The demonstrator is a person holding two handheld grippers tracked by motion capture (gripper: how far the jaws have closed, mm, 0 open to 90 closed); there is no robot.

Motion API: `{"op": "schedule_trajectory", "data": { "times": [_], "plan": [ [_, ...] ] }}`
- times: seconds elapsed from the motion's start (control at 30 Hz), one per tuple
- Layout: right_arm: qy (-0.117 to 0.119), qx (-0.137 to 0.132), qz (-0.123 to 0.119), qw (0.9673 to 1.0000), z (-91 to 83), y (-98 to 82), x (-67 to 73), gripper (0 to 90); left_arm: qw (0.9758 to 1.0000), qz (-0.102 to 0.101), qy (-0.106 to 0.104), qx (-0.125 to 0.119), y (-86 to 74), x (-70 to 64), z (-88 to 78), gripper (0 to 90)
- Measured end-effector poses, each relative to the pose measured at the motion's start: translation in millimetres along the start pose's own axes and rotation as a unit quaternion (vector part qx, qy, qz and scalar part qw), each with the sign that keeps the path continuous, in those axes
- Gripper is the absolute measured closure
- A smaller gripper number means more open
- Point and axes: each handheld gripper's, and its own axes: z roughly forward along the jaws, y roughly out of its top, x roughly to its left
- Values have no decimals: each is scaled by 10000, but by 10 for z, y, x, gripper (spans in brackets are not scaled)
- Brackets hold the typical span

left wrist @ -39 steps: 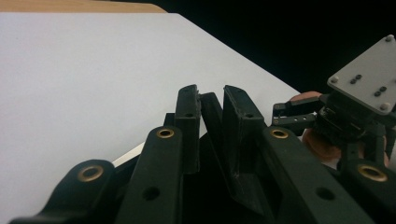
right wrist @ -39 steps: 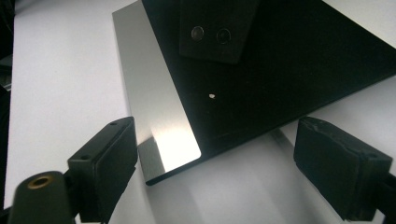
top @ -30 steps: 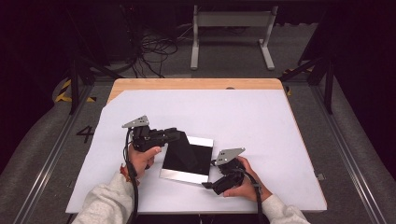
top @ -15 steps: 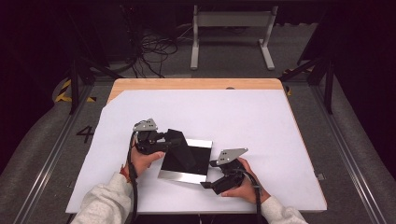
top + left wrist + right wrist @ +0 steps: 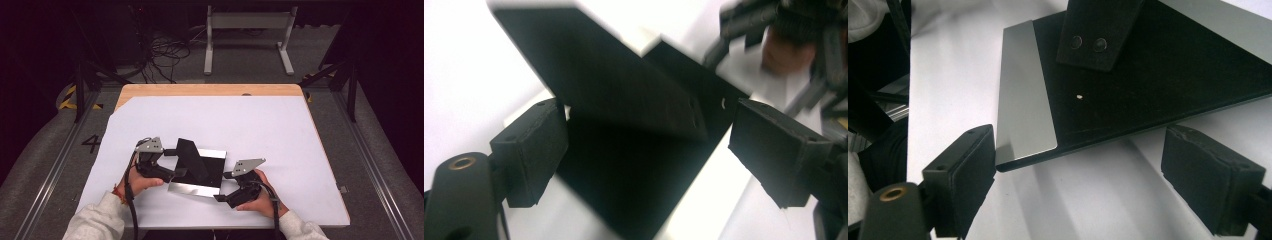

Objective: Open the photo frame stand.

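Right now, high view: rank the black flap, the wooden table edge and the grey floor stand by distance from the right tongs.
1. Black flap, raised over the flat case, just left of the right tongs.
2. Wooden table edge, along the table's far side.
3. Grey floor stand, on the floor beyond the table.

Colours as we see them: the surface [image 5: 280, 130] has a white sheet over it, with a light wood strip along the far edge. The flat panel [image 5: 200, 172] is mostly black with silvery grey bands at its ends, and the flap [image 5: 190, 160] over it is plain matte black. Both sets of tongs, left [image 5: 172, 162] and right [image 5: 226, 186], are black with grey plates on top. We also spot a tiny pale speck on the black part, light grey sleeves [image 5: 95, 220], grey floor [image 5: 380, 150], yellow-black tape [image 5: 67, 97].
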Motion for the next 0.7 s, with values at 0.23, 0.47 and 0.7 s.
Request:
{"op": "schedule_trajectory", "data": {
  "times": [0.23,0.47,0.7],
  "plan": [
    [57,-15,-17,10000,6,5,8,148,9958,656,100,623,-273,-395,96,159],
    [109,-88,-9,9999,5,14,22,150,9857,1228,643,959,-313,-626,291,144],
    [130,-80,76,9999,9,14,15,153,9822,1342,1048,796,-287,-678,386,193]
  ]
}}
